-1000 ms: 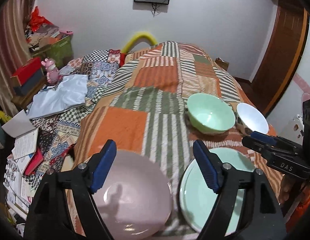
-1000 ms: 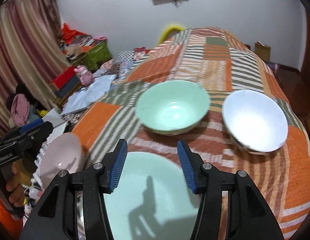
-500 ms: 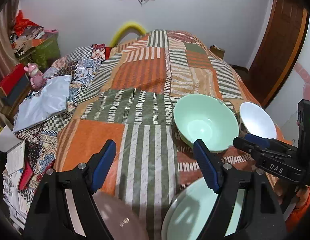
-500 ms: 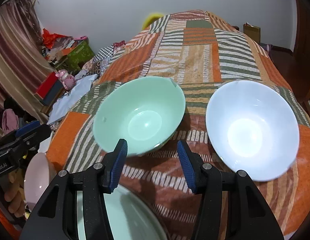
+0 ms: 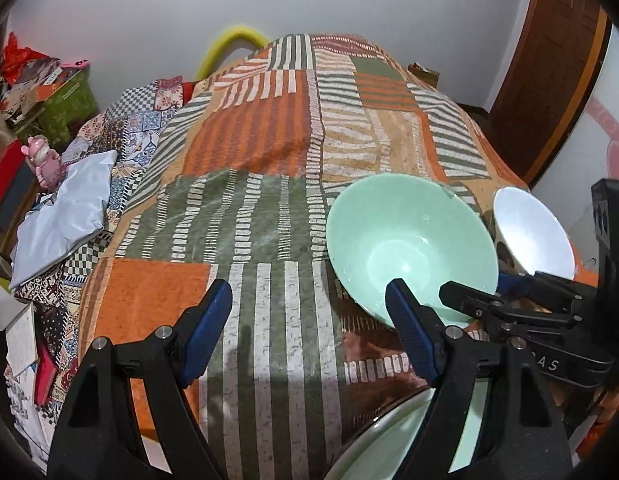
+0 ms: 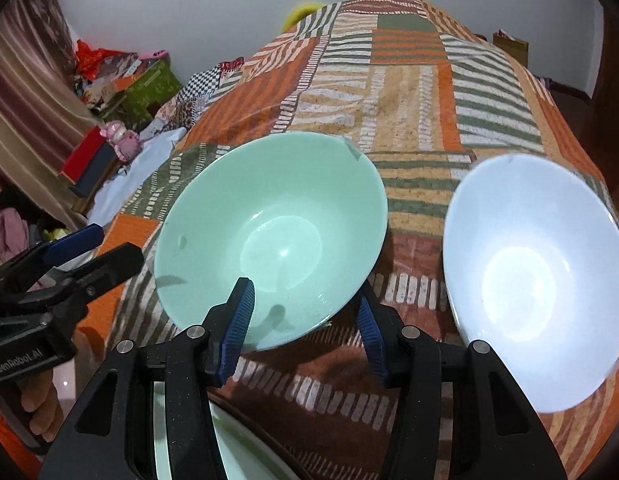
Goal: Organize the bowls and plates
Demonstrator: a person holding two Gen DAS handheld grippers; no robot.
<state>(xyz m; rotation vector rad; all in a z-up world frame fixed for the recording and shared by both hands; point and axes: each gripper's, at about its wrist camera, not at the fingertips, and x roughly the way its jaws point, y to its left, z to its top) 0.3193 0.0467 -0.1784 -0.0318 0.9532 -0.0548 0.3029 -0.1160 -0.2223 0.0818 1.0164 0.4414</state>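
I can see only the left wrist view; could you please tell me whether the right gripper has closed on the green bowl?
Observer: Not yet. The right gripper straddles the near rim of the green bowl, one finger inside and one outside, and neither pad seems to press on it.
Operator: Thank you. Do the two bowls touch each other?
Observer: No. A strip of blanket shows between the green bowl and the white bowl.
Operator: Is anything in the white bowl?
Observer: No. Its whole inside is in view here and it is bare.
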